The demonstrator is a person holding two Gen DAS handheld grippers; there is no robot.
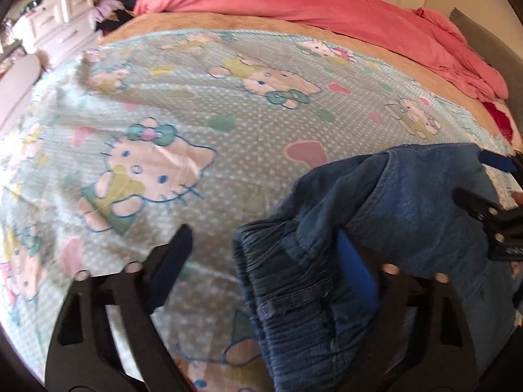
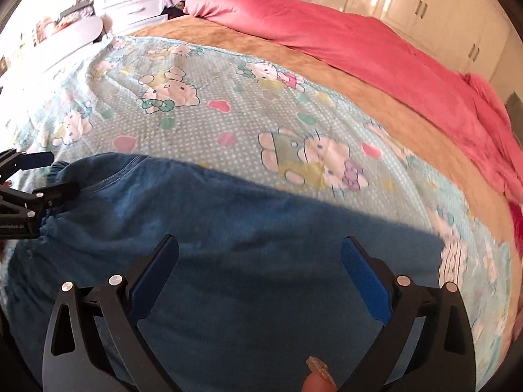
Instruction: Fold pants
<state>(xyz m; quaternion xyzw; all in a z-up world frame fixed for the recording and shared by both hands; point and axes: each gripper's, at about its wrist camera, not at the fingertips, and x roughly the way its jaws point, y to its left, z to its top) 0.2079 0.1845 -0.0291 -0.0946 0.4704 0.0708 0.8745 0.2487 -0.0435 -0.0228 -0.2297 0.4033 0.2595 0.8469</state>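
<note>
Blue denim pants (image 2: 248, 228) lie on a Hello Kitty blanket (image 2: 202, 104) on the bed. In the left wrist view the elastic waistband (image 1: 287, 281) bunches up between the fingers of my left gripper (image 1: 261, 261), which is open; the cloth drapes over its right finger (image 1: 356, 268). My right gripper (image 2: 260, 261) is open above the middle of the pants and holds nothing. Each gripper shows in the other's view: the right one (image 1: 497, 189) at the far right, the left one (image 2: 49, 176) at the far left by the waistband.
A pink duvet (image 1: 327, 9) lies bunched along the far side of the bed on a tan sheet (image 2: 359, 75). White drawers (image 1: 62, 23) stand at the left, wardrobe doors (image 2: 425, 6) behind. A fingertip (image 2: 315, 382) shows at the bottom edge.
</note>
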